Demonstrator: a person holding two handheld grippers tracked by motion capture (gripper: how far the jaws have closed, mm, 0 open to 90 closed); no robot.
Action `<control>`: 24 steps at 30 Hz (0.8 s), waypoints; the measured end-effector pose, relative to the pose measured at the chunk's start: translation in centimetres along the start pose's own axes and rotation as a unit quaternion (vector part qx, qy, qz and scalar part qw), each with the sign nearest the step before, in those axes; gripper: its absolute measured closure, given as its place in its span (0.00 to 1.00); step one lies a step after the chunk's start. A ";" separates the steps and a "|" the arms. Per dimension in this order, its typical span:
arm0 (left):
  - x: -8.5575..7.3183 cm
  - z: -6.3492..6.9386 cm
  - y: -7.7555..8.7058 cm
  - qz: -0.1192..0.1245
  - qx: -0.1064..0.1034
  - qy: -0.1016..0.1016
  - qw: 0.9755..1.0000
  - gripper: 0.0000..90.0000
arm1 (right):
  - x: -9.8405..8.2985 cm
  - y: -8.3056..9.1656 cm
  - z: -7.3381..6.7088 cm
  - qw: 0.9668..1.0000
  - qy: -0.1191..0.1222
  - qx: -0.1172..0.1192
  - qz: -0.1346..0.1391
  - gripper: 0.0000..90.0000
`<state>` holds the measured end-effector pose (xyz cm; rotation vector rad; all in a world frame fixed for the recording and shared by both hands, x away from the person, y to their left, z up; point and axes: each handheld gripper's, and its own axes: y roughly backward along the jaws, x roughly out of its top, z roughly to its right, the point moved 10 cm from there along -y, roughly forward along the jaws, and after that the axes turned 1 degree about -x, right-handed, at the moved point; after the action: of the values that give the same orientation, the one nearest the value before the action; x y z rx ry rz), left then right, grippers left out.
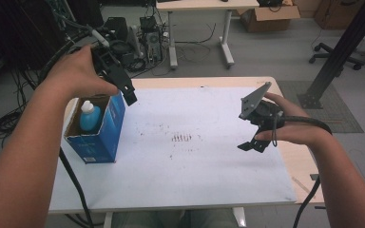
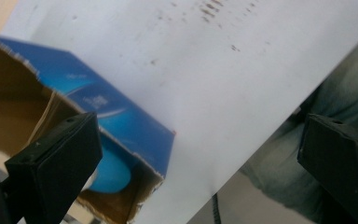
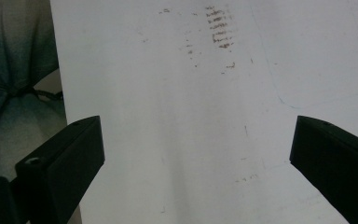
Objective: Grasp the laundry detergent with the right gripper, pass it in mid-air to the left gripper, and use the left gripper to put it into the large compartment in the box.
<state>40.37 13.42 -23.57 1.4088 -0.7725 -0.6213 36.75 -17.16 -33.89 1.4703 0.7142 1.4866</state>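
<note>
One blue box [image 1: 97, 130], holding one bottle [image 1: 89, 117], stood at the bench's [image 1: 209, 185] nine o'clock. The left tool [image 1: 126, 92] hovered above it, spread wide; the right tool [image 1: 254, 137], also spread, hung at three o'clock.

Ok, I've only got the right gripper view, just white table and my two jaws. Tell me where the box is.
Observer: The blue box stands on the table's left side, near its left edge, open at the top.
Operator: Say what's in it.
Observer: A blue bottle with a white cap, upright inside.
Operator: Give me the left gripper.
Observer: The left gripper hangs just above the box's far right corner with its jaws wide apart, holding nothing.
Operator: And place mine against the box.
Observer: The right gripper is over the table's right side, well apart from the box, jaws open and empty.
</note>
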 end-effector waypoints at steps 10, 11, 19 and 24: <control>0.6 1.6 -1.4 -0.015 -0.018 -0.084 0.996 0.00 | 0.4 -0.4 0.6 0.999 0.016 0.010 -0.038 0.03; 0.8 2.0 -1.7 -0.011 -0.023 -0.108 0.994 0.00 | 0.3 -0.5 0.6 0.999 0.017 0.011 -0.040 0.03; 1.1 4.3 -3.5 -0.027 -0.046 -0.166 0.985 0.00 | 0.2 -1.3 0.3 0.997 0.029 0.021 -0.061 0.04; 1.4 6.4 -4.8 -0.046 -0.052 -0.213 0.975 0.00 | 0.0 -1.6 0.0 0.996 0.035 0.028 -0.077 0.04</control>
<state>36.53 7.95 -28.17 1.2329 -0.9977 -1.0425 37.10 -16.46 -35.30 1.3776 0.8981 1.4156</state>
